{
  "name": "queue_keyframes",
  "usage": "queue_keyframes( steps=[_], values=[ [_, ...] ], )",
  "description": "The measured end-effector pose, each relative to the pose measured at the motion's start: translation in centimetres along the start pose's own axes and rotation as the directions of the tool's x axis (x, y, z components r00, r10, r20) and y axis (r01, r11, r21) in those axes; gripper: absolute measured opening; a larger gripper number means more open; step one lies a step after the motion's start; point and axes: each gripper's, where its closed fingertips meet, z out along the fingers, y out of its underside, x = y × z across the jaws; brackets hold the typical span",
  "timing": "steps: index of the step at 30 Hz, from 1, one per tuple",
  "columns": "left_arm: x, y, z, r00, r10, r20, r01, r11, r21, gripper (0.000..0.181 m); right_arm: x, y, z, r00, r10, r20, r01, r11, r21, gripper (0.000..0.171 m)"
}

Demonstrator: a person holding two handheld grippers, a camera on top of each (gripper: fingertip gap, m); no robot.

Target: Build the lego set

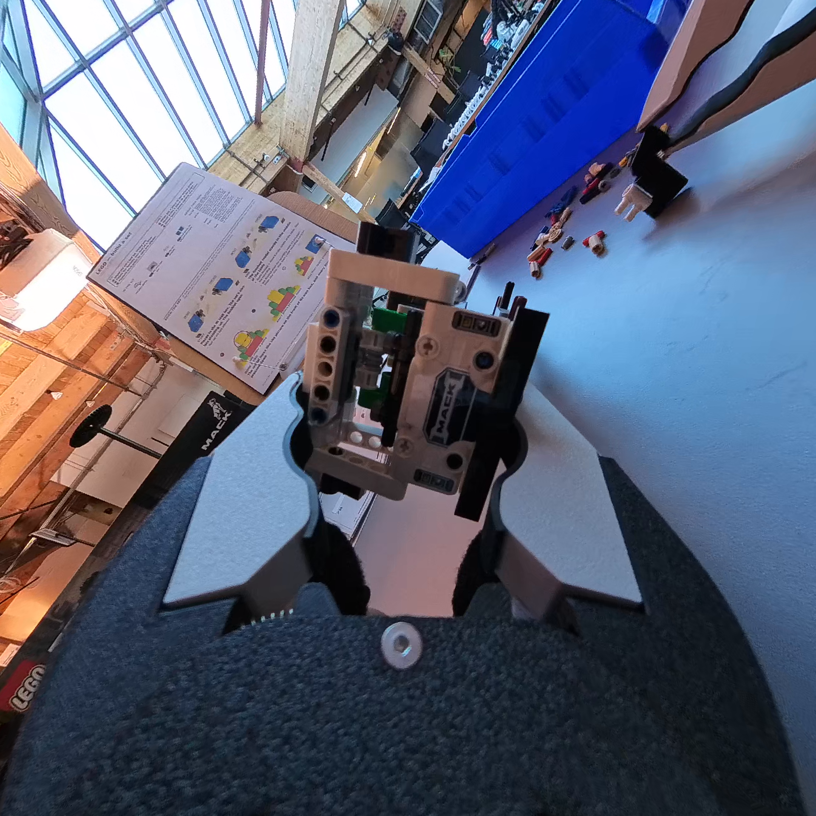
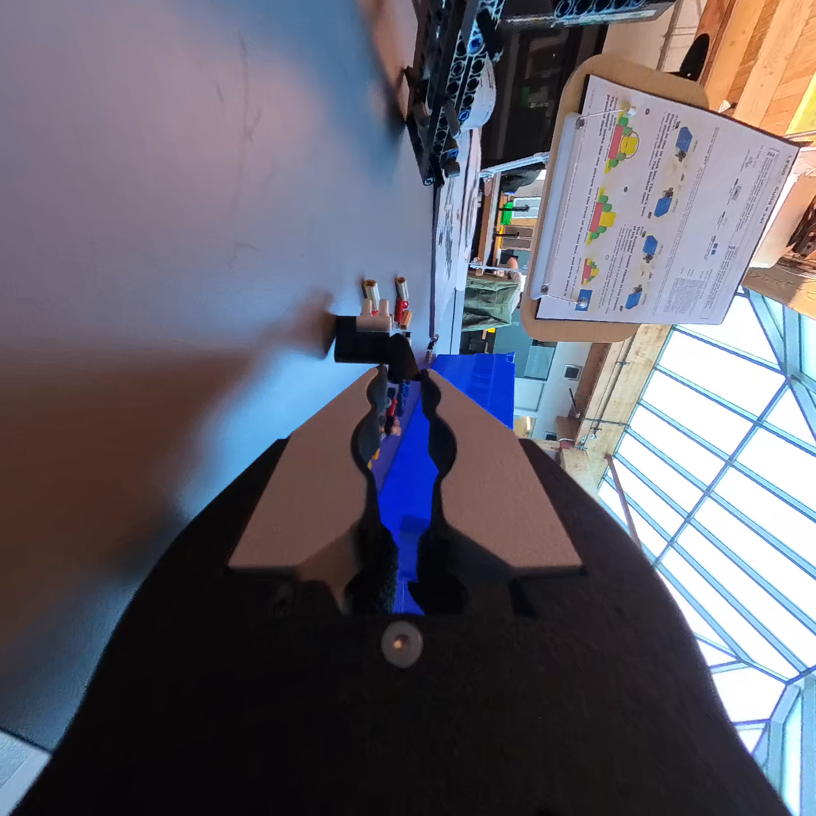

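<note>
My left gripper [image 1: 408, 446] is shut on a partly built lego model [image 1: 410, 375] and holds it above the white table [image 1: 662, 397]. The model has white beams with holes, black side beams, green and grey parts inside, and a white stickered panel. My right gripper [image 2: 402, 368] is nearly closed on a small black lego piece [image 2: 399, 353] at its fingertips, just above the table. A black block with a white piece on it [image 2: 360, 338] sits right beyond the tips; it also shows in the left wrist view [image 1: 653, 185]. Several small loose pieces [image 1: 569, 234] lie scattered near it.
A blue bin [image 1: 543, 123] stands along the table's far edge. A printed instruction sheet on a wooden board [image 1: 221, 273] stands behind the table. A long black beam assembly with blue pins [image 2: 446, 88] lies farther along the table. A lego box [image 1: 26, 689] is at the left. The grippers' ends are close to 20 cm from one another.
</note>
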Motion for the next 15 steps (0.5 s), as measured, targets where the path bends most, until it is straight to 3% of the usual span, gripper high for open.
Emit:
queue_keyframes(
  steps=[15],
  values=[
    [0.03, -0.05, -0.01, 1.000, 0.002, 0.001, -0.002, 1.000, 0.001, 0.085, -0.56, -0.39, -0.69, 0.996, 0.081, 0.030, -0.082, 0.996, 0.024, 0.014]
  ],
)
